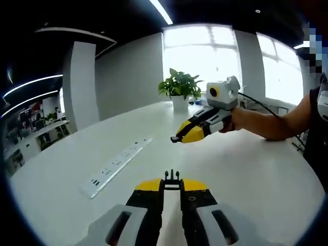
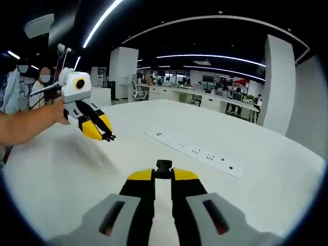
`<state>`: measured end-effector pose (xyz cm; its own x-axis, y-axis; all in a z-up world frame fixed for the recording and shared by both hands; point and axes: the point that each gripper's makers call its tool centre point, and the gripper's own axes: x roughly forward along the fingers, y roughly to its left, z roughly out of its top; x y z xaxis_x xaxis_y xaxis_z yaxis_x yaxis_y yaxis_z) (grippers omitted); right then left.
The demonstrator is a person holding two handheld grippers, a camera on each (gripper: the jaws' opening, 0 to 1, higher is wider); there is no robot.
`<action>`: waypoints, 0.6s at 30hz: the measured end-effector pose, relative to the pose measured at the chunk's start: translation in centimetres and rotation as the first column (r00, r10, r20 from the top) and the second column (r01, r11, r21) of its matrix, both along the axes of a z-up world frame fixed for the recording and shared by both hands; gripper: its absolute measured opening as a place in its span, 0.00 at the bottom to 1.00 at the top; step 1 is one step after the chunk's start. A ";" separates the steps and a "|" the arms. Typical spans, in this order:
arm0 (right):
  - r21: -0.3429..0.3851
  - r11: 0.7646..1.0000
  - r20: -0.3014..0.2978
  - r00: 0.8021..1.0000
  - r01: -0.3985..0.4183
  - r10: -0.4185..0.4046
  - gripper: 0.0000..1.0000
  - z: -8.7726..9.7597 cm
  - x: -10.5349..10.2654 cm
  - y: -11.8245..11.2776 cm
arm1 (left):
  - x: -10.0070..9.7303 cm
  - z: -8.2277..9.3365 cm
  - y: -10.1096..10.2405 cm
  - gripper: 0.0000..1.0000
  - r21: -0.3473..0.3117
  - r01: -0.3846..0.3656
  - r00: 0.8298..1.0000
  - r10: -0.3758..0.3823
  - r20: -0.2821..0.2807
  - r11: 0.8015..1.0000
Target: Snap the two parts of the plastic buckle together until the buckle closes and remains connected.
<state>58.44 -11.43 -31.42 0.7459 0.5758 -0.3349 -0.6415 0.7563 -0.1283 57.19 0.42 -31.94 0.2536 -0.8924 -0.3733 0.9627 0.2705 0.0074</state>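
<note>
Left gripper view: the left gripper (image 1: 172, 180) rises from the bottom edge, its 2 yellow-tipped jaws drawn nearly together and pinching a small black pronged buckle part (image 1: 172, 179) at the tips. Across the white table (image 1: 246, 169) the right gripper (image 1: 178, 138) hangs above the surface, held in a person's hand (image 1: 233, 119); something small and black sits at its tip, too small to identify from here. A long white power strip (image 1: 117, 165) lies flat on the table, left of the jaws. The 1 container in sight is a white pot (image 1: 180, 104) at the far table edge, holding a green leafy plant (image 1: 179, 84). Right gripper view: the right gripper (image 2: 163, 171) has its jaws closed on a black buckle part with a squared end (image 2: 163, 166), which sticks out past the tips. The left gripper (image 2: 107, 137) comes in from the left, above the table (image 2: 61, 169) and well apart from the right one, a forearm (image 2: 25, 125) behind it; a dark piece shows at its tip. The power strip (image 2: 197, 152) lies beyond the jaws, to the right. The 2 buckle parts are apart, each held in the air over the table.
</note>
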 end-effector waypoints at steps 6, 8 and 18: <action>-0.006 1.000 0.003 1.000 -0.010 0.010 0.10 0.2 -0.2 0.3 | -0.6 0.2 0.7 0.10 -0.018 -0.011 1.000 0.011 -0.006 1.000; -0.015 1.000 0.012 1.000 -0.009 0.009 0.10 0.4 -0.3 0.4 | -0.9 0.5 1.0 0.10 -0.031 -0.012 1.000 0.012 -0.003 0.999; -0.026 1.000 0.010 1.000 -0.015 0.015 0.10 0.3 -0.6 0.5 | -2.1 1.3 1.3 0.09 -0.084 -0.029 1.000 0.029 0.004 0.996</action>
<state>57.89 -10.90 -31.15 0.7409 0.5779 -0.3422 -0.6510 0.7433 -0.1542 55.08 1.75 -30.64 0.2817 -0.9126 -0.2964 0.9544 0.2983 -0.0113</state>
